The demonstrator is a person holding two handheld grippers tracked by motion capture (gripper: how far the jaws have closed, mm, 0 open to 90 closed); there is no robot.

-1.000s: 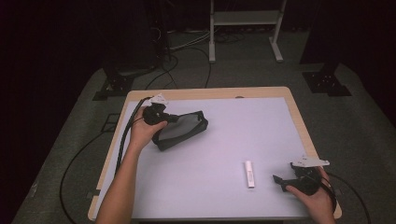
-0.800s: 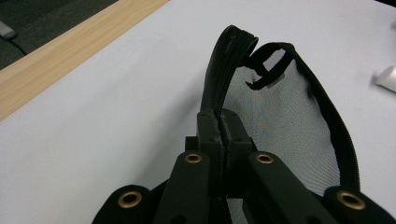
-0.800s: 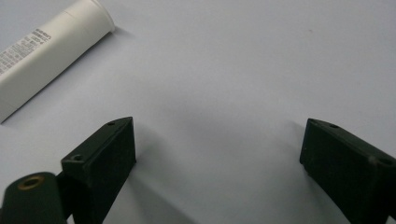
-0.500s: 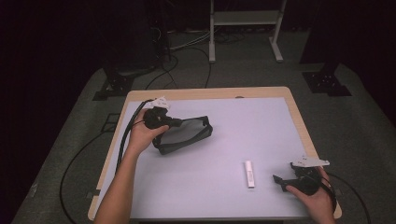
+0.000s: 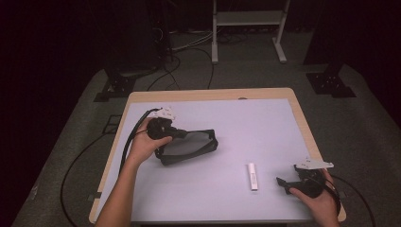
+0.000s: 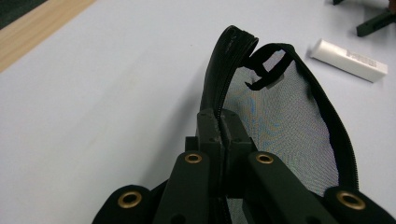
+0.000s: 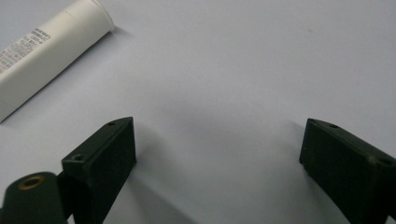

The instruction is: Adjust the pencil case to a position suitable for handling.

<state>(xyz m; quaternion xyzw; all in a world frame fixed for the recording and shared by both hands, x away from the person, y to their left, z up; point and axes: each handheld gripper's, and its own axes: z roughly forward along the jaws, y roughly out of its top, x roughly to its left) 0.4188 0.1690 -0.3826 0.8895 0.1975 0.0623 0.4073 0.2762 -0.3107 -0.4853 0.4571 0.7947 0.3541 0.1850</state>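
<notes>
We have the left gripper (image 6: 219,133) clamped on the mesh pouch (image 5: 189,147) rim. The right gripper (image 7: 217,156) stands released; the white tube (image 5: 253,176), at its 9 o'clock, remains unpacked.

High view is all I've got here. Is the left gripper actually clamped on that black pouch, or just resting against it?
Observer: Clamped. In the left gripper view the left gripper has its jaws pressed together on the zipper edge of the black mesh pouch.
Operator: Is the pouch zipped shut?
Observer: No. The zipper stands parted, and you can see through the mesh side to the table.
Operator: And the right gripper, is it holding anything?
Observer: No. In the right gripper view the right gripper has its jaws wide apart with only bare table between them.
Operator: What is that white stick?
Observer: A white tube with small print on it, lying flat, up and to the left of those jaws, untouched.
</notes>
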